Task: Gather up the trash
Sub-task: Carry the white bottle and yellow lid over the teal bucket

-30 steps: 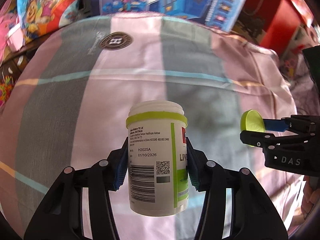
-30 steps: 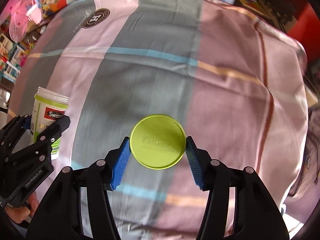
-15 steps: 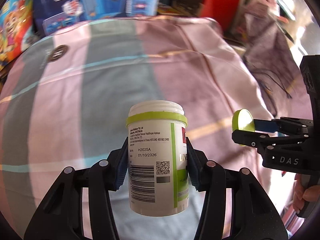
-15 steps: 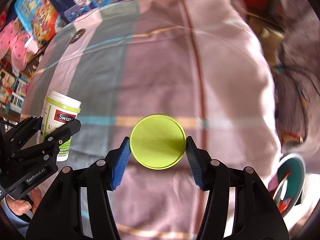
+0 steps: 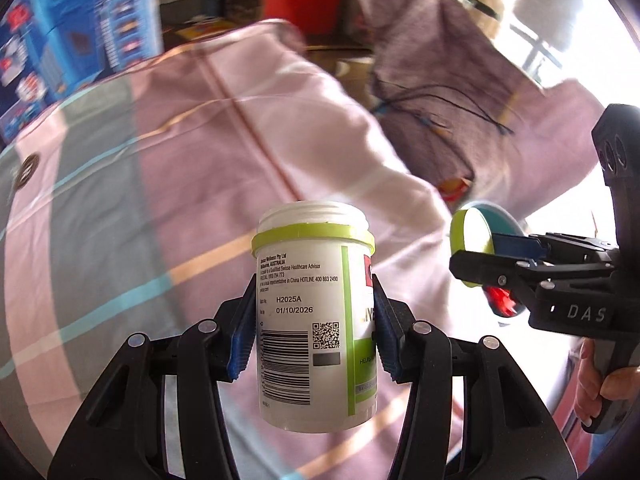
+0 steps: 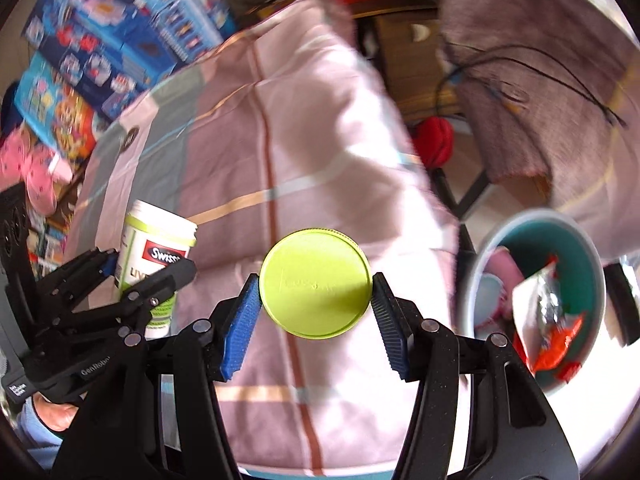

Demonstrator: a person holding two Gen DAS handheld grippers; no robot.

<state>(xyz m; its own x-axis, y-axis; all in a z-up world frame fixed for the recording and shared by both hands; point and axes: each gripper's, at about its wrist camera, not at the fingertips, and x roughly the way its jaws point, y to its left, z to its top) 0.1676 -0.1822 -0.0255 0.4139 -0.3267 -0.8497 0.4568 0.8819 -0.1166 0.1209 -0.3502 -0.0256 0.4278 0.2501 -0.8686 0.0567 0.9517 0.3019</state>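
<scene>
Both of my tongs have swung to the right since a second ago: the pink, grey and blue striped bedspread that filled each view has slid to the left, and a grey-rimmed, teal-lined round bin has come into sight at the right edge of the right wrist view.

In my left tongs I clamp the white plastic supplement jar with the lime-green collar, upright and lidless, its barcode and QR label facing the camera; the blue ribbed pads press its two sides. It hangs in the air above the bedspread. In the right wrist view the same jar shows at the lower left, held in the left tongs, with its red brand patch turned toward me.

In my right tongs I pinch the round lime-green plastic lid by its rim, flat face toward the camera, the blue pads tight on either side. From the left wrist view the lid appears edge-on in the right tongs, just beside the jar and level with its neck.

Inside the bin lie an orange and silver crumpled wrapper and something pale pink, too blurred to name. A mauve fuzzy blanket with dark cables across it lies beyond the bin.
</scene>
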